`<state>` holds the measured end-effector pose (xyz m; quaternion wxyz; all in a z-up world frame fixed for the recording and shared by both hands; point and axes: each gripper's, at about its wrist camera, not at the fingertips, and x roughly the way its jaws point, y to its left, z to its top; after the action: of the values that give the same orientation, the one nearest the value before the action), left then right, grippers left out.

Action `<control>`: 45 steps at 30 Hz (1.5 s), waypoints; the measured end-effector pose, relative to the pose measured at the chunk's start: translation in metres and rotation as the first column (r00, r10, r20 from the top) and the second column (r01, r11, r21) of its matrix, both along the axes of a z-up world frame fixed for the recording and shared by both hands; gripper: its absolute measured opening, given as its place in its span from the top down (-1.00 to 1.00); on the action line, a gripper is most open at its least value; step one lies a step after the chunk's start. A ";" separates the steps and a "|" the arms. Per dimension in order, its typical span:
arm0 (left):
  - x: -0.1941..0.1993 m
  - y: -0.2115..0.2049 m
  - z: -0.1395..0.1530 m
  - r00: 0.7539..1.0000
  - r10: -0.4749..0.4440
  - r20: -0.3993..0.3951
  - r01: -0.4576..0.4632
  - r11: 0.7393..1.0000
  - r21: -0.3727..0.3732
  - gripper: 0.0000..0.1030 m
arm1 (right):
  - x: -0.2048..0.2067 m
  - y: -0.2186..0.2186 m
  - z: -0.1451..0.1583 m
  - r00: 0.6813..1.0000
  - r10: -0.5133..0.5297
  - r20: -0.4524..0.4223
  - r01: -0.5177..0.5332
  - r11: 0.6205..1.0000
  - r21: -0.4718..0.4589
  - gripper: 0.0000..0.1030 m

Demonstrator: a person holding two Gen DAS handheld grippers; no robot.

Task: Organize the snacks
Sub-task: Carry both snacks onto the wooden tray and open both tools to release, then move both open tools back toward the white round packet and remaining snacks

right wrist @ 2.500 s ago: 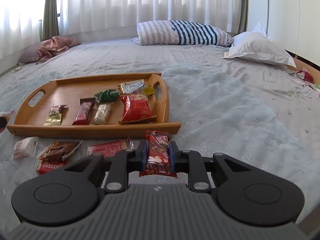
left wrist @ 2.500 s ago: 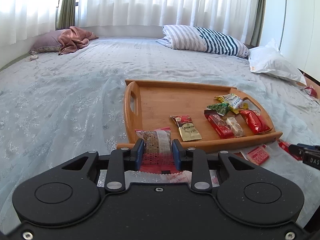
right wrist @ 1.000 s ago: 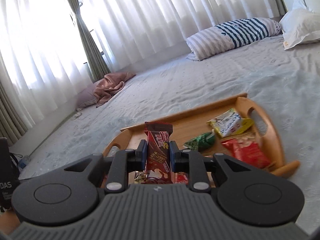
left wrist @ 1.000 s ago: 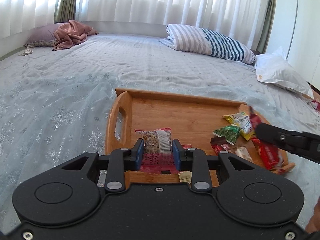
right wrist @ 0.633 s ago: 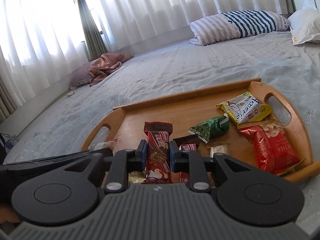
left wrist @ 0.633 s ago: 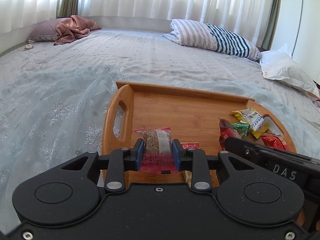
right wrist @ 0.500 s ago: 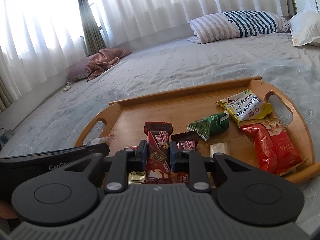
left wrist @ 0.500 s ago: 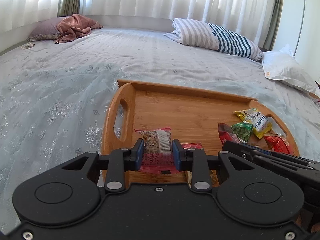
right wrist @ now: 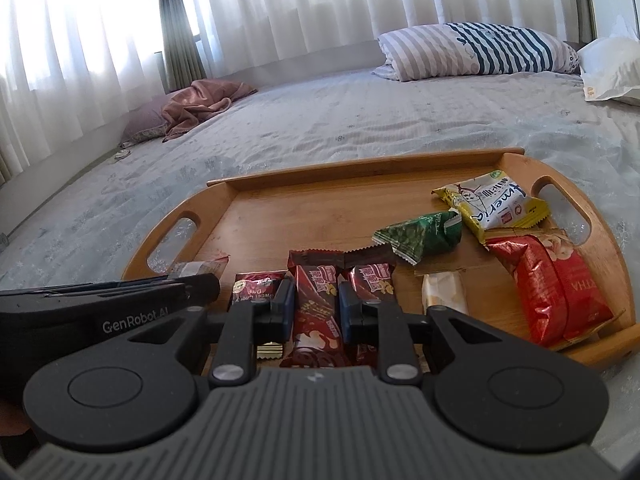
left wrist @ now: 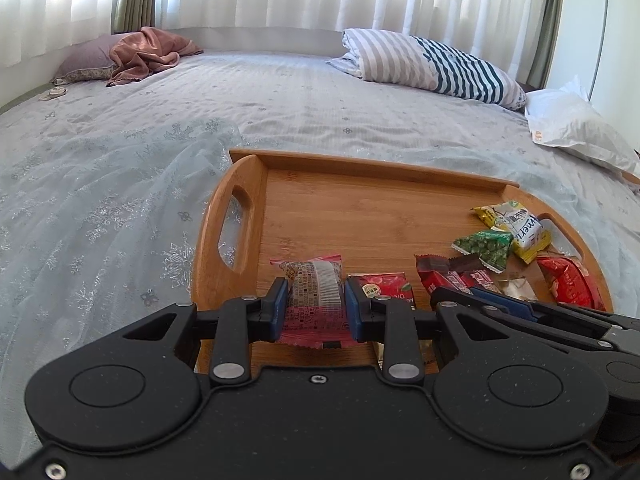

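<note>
Tray: one bamboo tray (right wrist: 616,264) with a cut-out handle at each end, lying on the bed (left wrist: 120,184).
Snacks lying in the tray, counted: six, namely one yellow-and-white packet (right wrist: 494,204), one green packet (right wrist: 420,236), one large red bag (right wrist: 552,288), one small pale bar (right wrist: 442,294), one dark red bar (right wrist: 372,280) and one red-and-gold sachet (right wrist: 254,288) (partly hidden behind the jaws).
Snacks held: two, one in each gripper.
Left gripper (left wrist: 316,308): jaws narrow, blue pads pressed on both sides of a pink wrapped cake (left wrist: 314,284), held over the near left part of the tray, just inside the left handle.
Right gripper (right wrist: 316,308): jaws nearly closed, clamped on a dark red chocolate bar (right wrist: 316,300), held over the near middle of the tray.
Bar, axis: long axis runs along the gripper's pointing line, crimped end away from the camera, parallel to the dark red bar just to its right.
Cake, axis: long axis also points away from the camera, toward the far rail.
Grippers, relation: side by side, close together, left one's finger tip near the sachet.
Pillows: one striped pillow (left wrist: 432,64), one white pillow (left wrist: 576,128) (far side of the bed).
</note>
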<state>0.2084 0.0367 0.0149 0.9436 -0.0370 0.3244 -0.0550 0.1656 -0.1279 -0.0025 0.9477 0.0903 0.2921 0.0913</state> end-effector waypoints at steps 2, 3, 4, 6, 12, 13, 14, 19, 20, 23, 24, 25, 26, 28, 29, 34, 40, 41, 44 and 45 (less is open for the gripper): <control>0.001 -0.001 -0.001 1.000 0.000 -0.003 0.000 1.000 0.004 0.44 | 0.000 0.000 0.000 1.000 -0.001 0.000 0.001 1.000 -0.001 0.47; 0.001 -0.001 -0.002 1.000 0.000 -0.004 0.000 1.000 0.005 0.44 | 0.000 0.000 0.000 1.000 0.000 0.000 0.000 1.000 -0.001 0.47; 0.001 -0.002 -0.002 1.000 0.001 -0.005 0.000 1.000 0.005 0.44 | 0.000 0.001 0.000 1.000 0.000 -0.001 0.000 1.000 -0.001 0.47; 0.001 -0.002 -0.002 1.000 0.000 -0.003 0.000 1.000 0.008 0.44 | 0.001 0.001 -0.002 1.000 -0.001 -0.005 0.001 1.000 0.000 0.47; 0.001 -0.003 -0.004 1.000 -0.005 0.001 0.005 1.000 0.017 0.43 | 0.001 0.003 -0.002 1.000 -0.003 -0.003 0.003 1.000 -0.004 0.48; 0.001 -0.003 -0.004 1.000 -0.005 0.003 0.005 1.000 0.019 0.43 | 0.000 0.004 -0.002 1.000 -0.003 -0.003 0.003 1.000 -0.003 0.48; 0.001 -0.003 -0.004 1.000 -0.006 0.006 0.006 1.000 0.021 0.42 | 0.000 0.004 -0.002 1.000 -0.005 -0.002 0.005 1.000 -0.003 0.47; -0.004 0.000 0.002 1.000 0.008 0.029 -0.009 0.999 0.038 0.12 | -0.003 0.001 -0.001 1.000 -0.010 0.005 0.010 1.000 0.007 0.16; -0.006 0.002 0.004 0.999 0.009 0.031 -0.010 0.999 0.034 0.06 | -0.005 -0.001 0.001 1.000 -0.012 0.008 0.012 1.000 0.011 0.02; -0.012 0.005 0.010 0.999 0.006 0.040 -0.007 0.999 0.034 -0.23 | -0.012 -0.008 0.007 1.000 -0.009 0.024 0.009 1.000 0.019 -0.14; -0.015 0.005 0.012 0.999 0.005 0.045 -0.007 0.999 0.040 -0.29 | -0.015 -0.010 0.008 1.000 -0.009 0.029 0.008 1.000 0.015 -0.20; -0.018 0.005 0.014 0.999 0.001 0.051 -0.003 0.999 0.047 -0.39 | -0.019 -0.012 0.010 0.999 -0.008 0.035 0.007 1.000 0.010 -0.23; -0.022 0.005 0.016 0.998 -0.005 0.057 0.002 0.999 0.052 -0.48 | -0.022 -0.015 0.012 0.999 -0.005 0.043 0.005 1.000 0.002 -0.27; -0.030 0.005 0.020 0.997 -0.023 0.070 0.019 0.998 0.058 -0.56 | -0.030 -0.018 0.016 0.998 0.001 0.057 0.000 1.000 -0.017 -0.33; -0.035 0.005 0.021 0.997 -0.033 0.073 0.028 0.998 0.060 -0.59 | -0.035 -0.020 0.018 0.998 0.003 0.064 -0.002 1.000 -0.029 -0.37; -0.057 0.005 0.025 0.996 -0.064 0.069 0.061 0.997 0.048 -0.64 | -0.060 -0.024 0.023 0.994 0.024 0.102 -0.016 0.996 -0.087 -0.52; -0.080 0.011 0.020 0.994 -0.105 0.018 0.106 0.994 -0.028 -0.66 | -0.085 -0.030 0.023 0.993 0.040 0.110 -0.028 0.993 -0.114 -0.68; -0.085 0.011 0.019 0.994 -0.109 0.017 0.110 0.994 -0.025 -0.68 | -0.089 -0.030 0.022 0.993 0.044 0.109 -0.031 0.992 -0.121 -0.70; -0.095 0.010 0.017 0.993 -0.119 0.019 0.119 0.993 -0.012 -0.72 | -0.100 -0.029 0.019 0.993 0.056 0.109 -0.040 0.990 -0.138 -0.74; -0.098 0.010 0.016 0.992 -0.123 0.019 0.124 0.992 -0.014 -0.73 | -0.104 -0.029 0.017 0.992 0.058 0.108 -0.043 0.989 -0.139 -0.76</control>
<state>0.1104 0.0467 0.0307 0.9410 -0.0236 0.3169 -0.1162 0.0616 -0.1572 0.0149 0.9640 0.0128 0.2461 0.1001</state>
